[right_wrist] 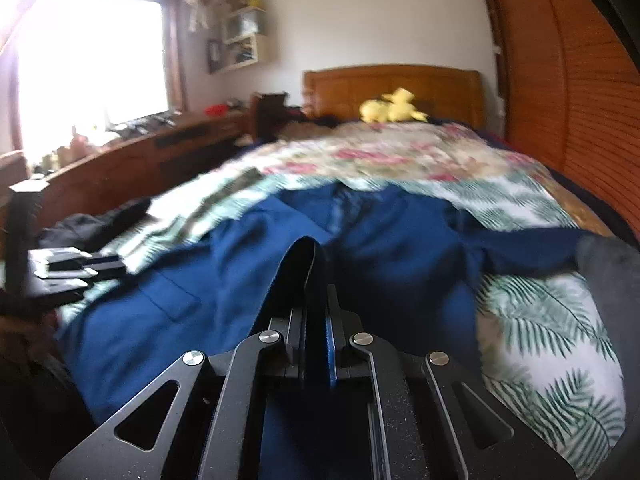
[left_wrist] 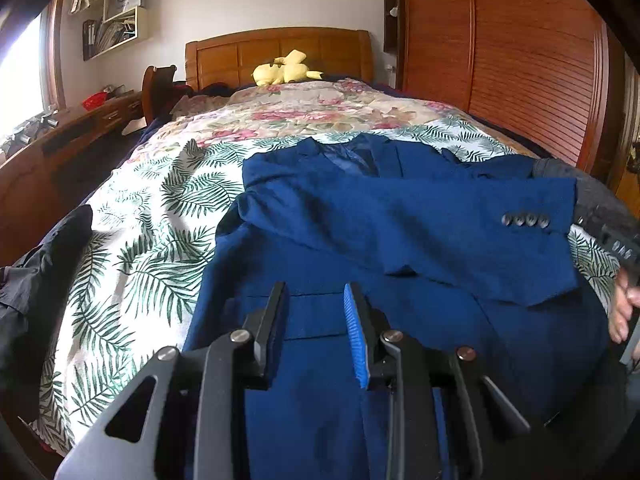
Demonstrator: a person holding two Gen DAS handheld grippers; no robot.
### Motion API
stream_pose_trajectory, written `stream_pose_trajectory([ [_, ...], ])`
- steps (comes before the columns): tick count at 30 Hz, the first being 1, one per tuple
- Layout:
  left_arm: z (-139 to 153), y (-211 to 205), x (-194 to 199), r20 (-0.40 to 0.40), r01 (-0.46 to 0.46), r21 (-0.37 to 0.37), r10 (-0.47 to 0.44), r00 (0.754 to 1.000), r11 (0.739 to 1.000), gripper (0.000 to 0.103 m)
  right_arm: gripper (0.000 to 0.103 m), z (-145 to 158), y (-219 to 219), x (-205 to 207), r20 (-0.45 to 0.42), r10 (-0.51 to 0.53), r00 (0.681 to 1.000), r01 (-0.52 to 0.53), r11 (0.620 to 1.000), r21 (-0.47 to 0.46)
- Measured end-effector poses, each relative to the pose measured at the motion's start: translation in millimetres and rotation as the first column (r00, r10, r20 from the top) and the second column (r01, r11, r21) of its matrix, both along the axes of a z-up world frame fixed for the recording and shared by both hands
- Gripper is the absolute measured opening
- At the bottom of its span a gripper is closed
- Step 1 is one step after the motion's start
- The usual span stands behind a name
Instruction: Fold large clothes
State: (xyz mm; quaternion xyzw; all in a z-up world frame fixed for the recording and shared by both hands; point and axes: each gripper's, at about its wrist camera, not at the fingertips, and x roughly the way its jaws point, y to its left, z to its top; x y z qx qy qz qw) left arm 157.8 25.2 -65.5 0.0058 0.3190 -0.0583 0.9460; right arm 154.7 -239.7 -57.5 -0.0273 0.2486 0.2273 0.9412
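A blue suit jacket [left_wrist: 400, 216] lies on the bed, collar toward the headboard, one sleeve [left_wrist: 460, 220] with several cuff buttons folded across the chest. My left gripper [left_wrist: 316, 300] is open and empty above the jacket's lower front. In the right wrist view the jacket [right_wrist: 200, 272] spreads across the bed and my right gripper [right_wrist: 316, 292] is shut on a fold of its blue cloth with dark lining, held lifted. The right gripper's body and the hand [left_wrist: 622, 312] holding it show at the right edge of the left wrist view.
The bed has a leaf-print cover [left_wrist: 152, 240] and a floral quilt [left_wrist: 304, 108]. A yellow plush [left_wrist: 284, 68] sits by the wooden headboard. Dark clothes [left_wrist: 36, 280] lie at the bed's left edge. A wooden desk [left_wrist: 60, 148] stands left, a slatted wardrobe [left_wrist: 520, 60] right.
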Motion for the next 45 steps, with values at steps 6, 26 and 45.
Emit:
stream_pose_trajectory([
  [6,3,-9,0,0.045,0.003,-0.005,-0.003,0.999,1.0,0.027,0.022,-6,-11,1,0.03,-0.085,0.996,0.087,0.994,-0.069],
  [26,8,-74,33,0.092,0.079,-0.035,-0.075,0.993,0.996,0.038,0.052,-85,-1,47,-0.22,-0.002,0.975,-0.034,0.987,-0.158],
  [45,0,-87,47,0.062,0.077,-0.03,-0.075,0.995,0.997,0.038,0.053,-88,-3,47,-0.225,0.008,0.974,-0.039,0.991,-0.132],
])
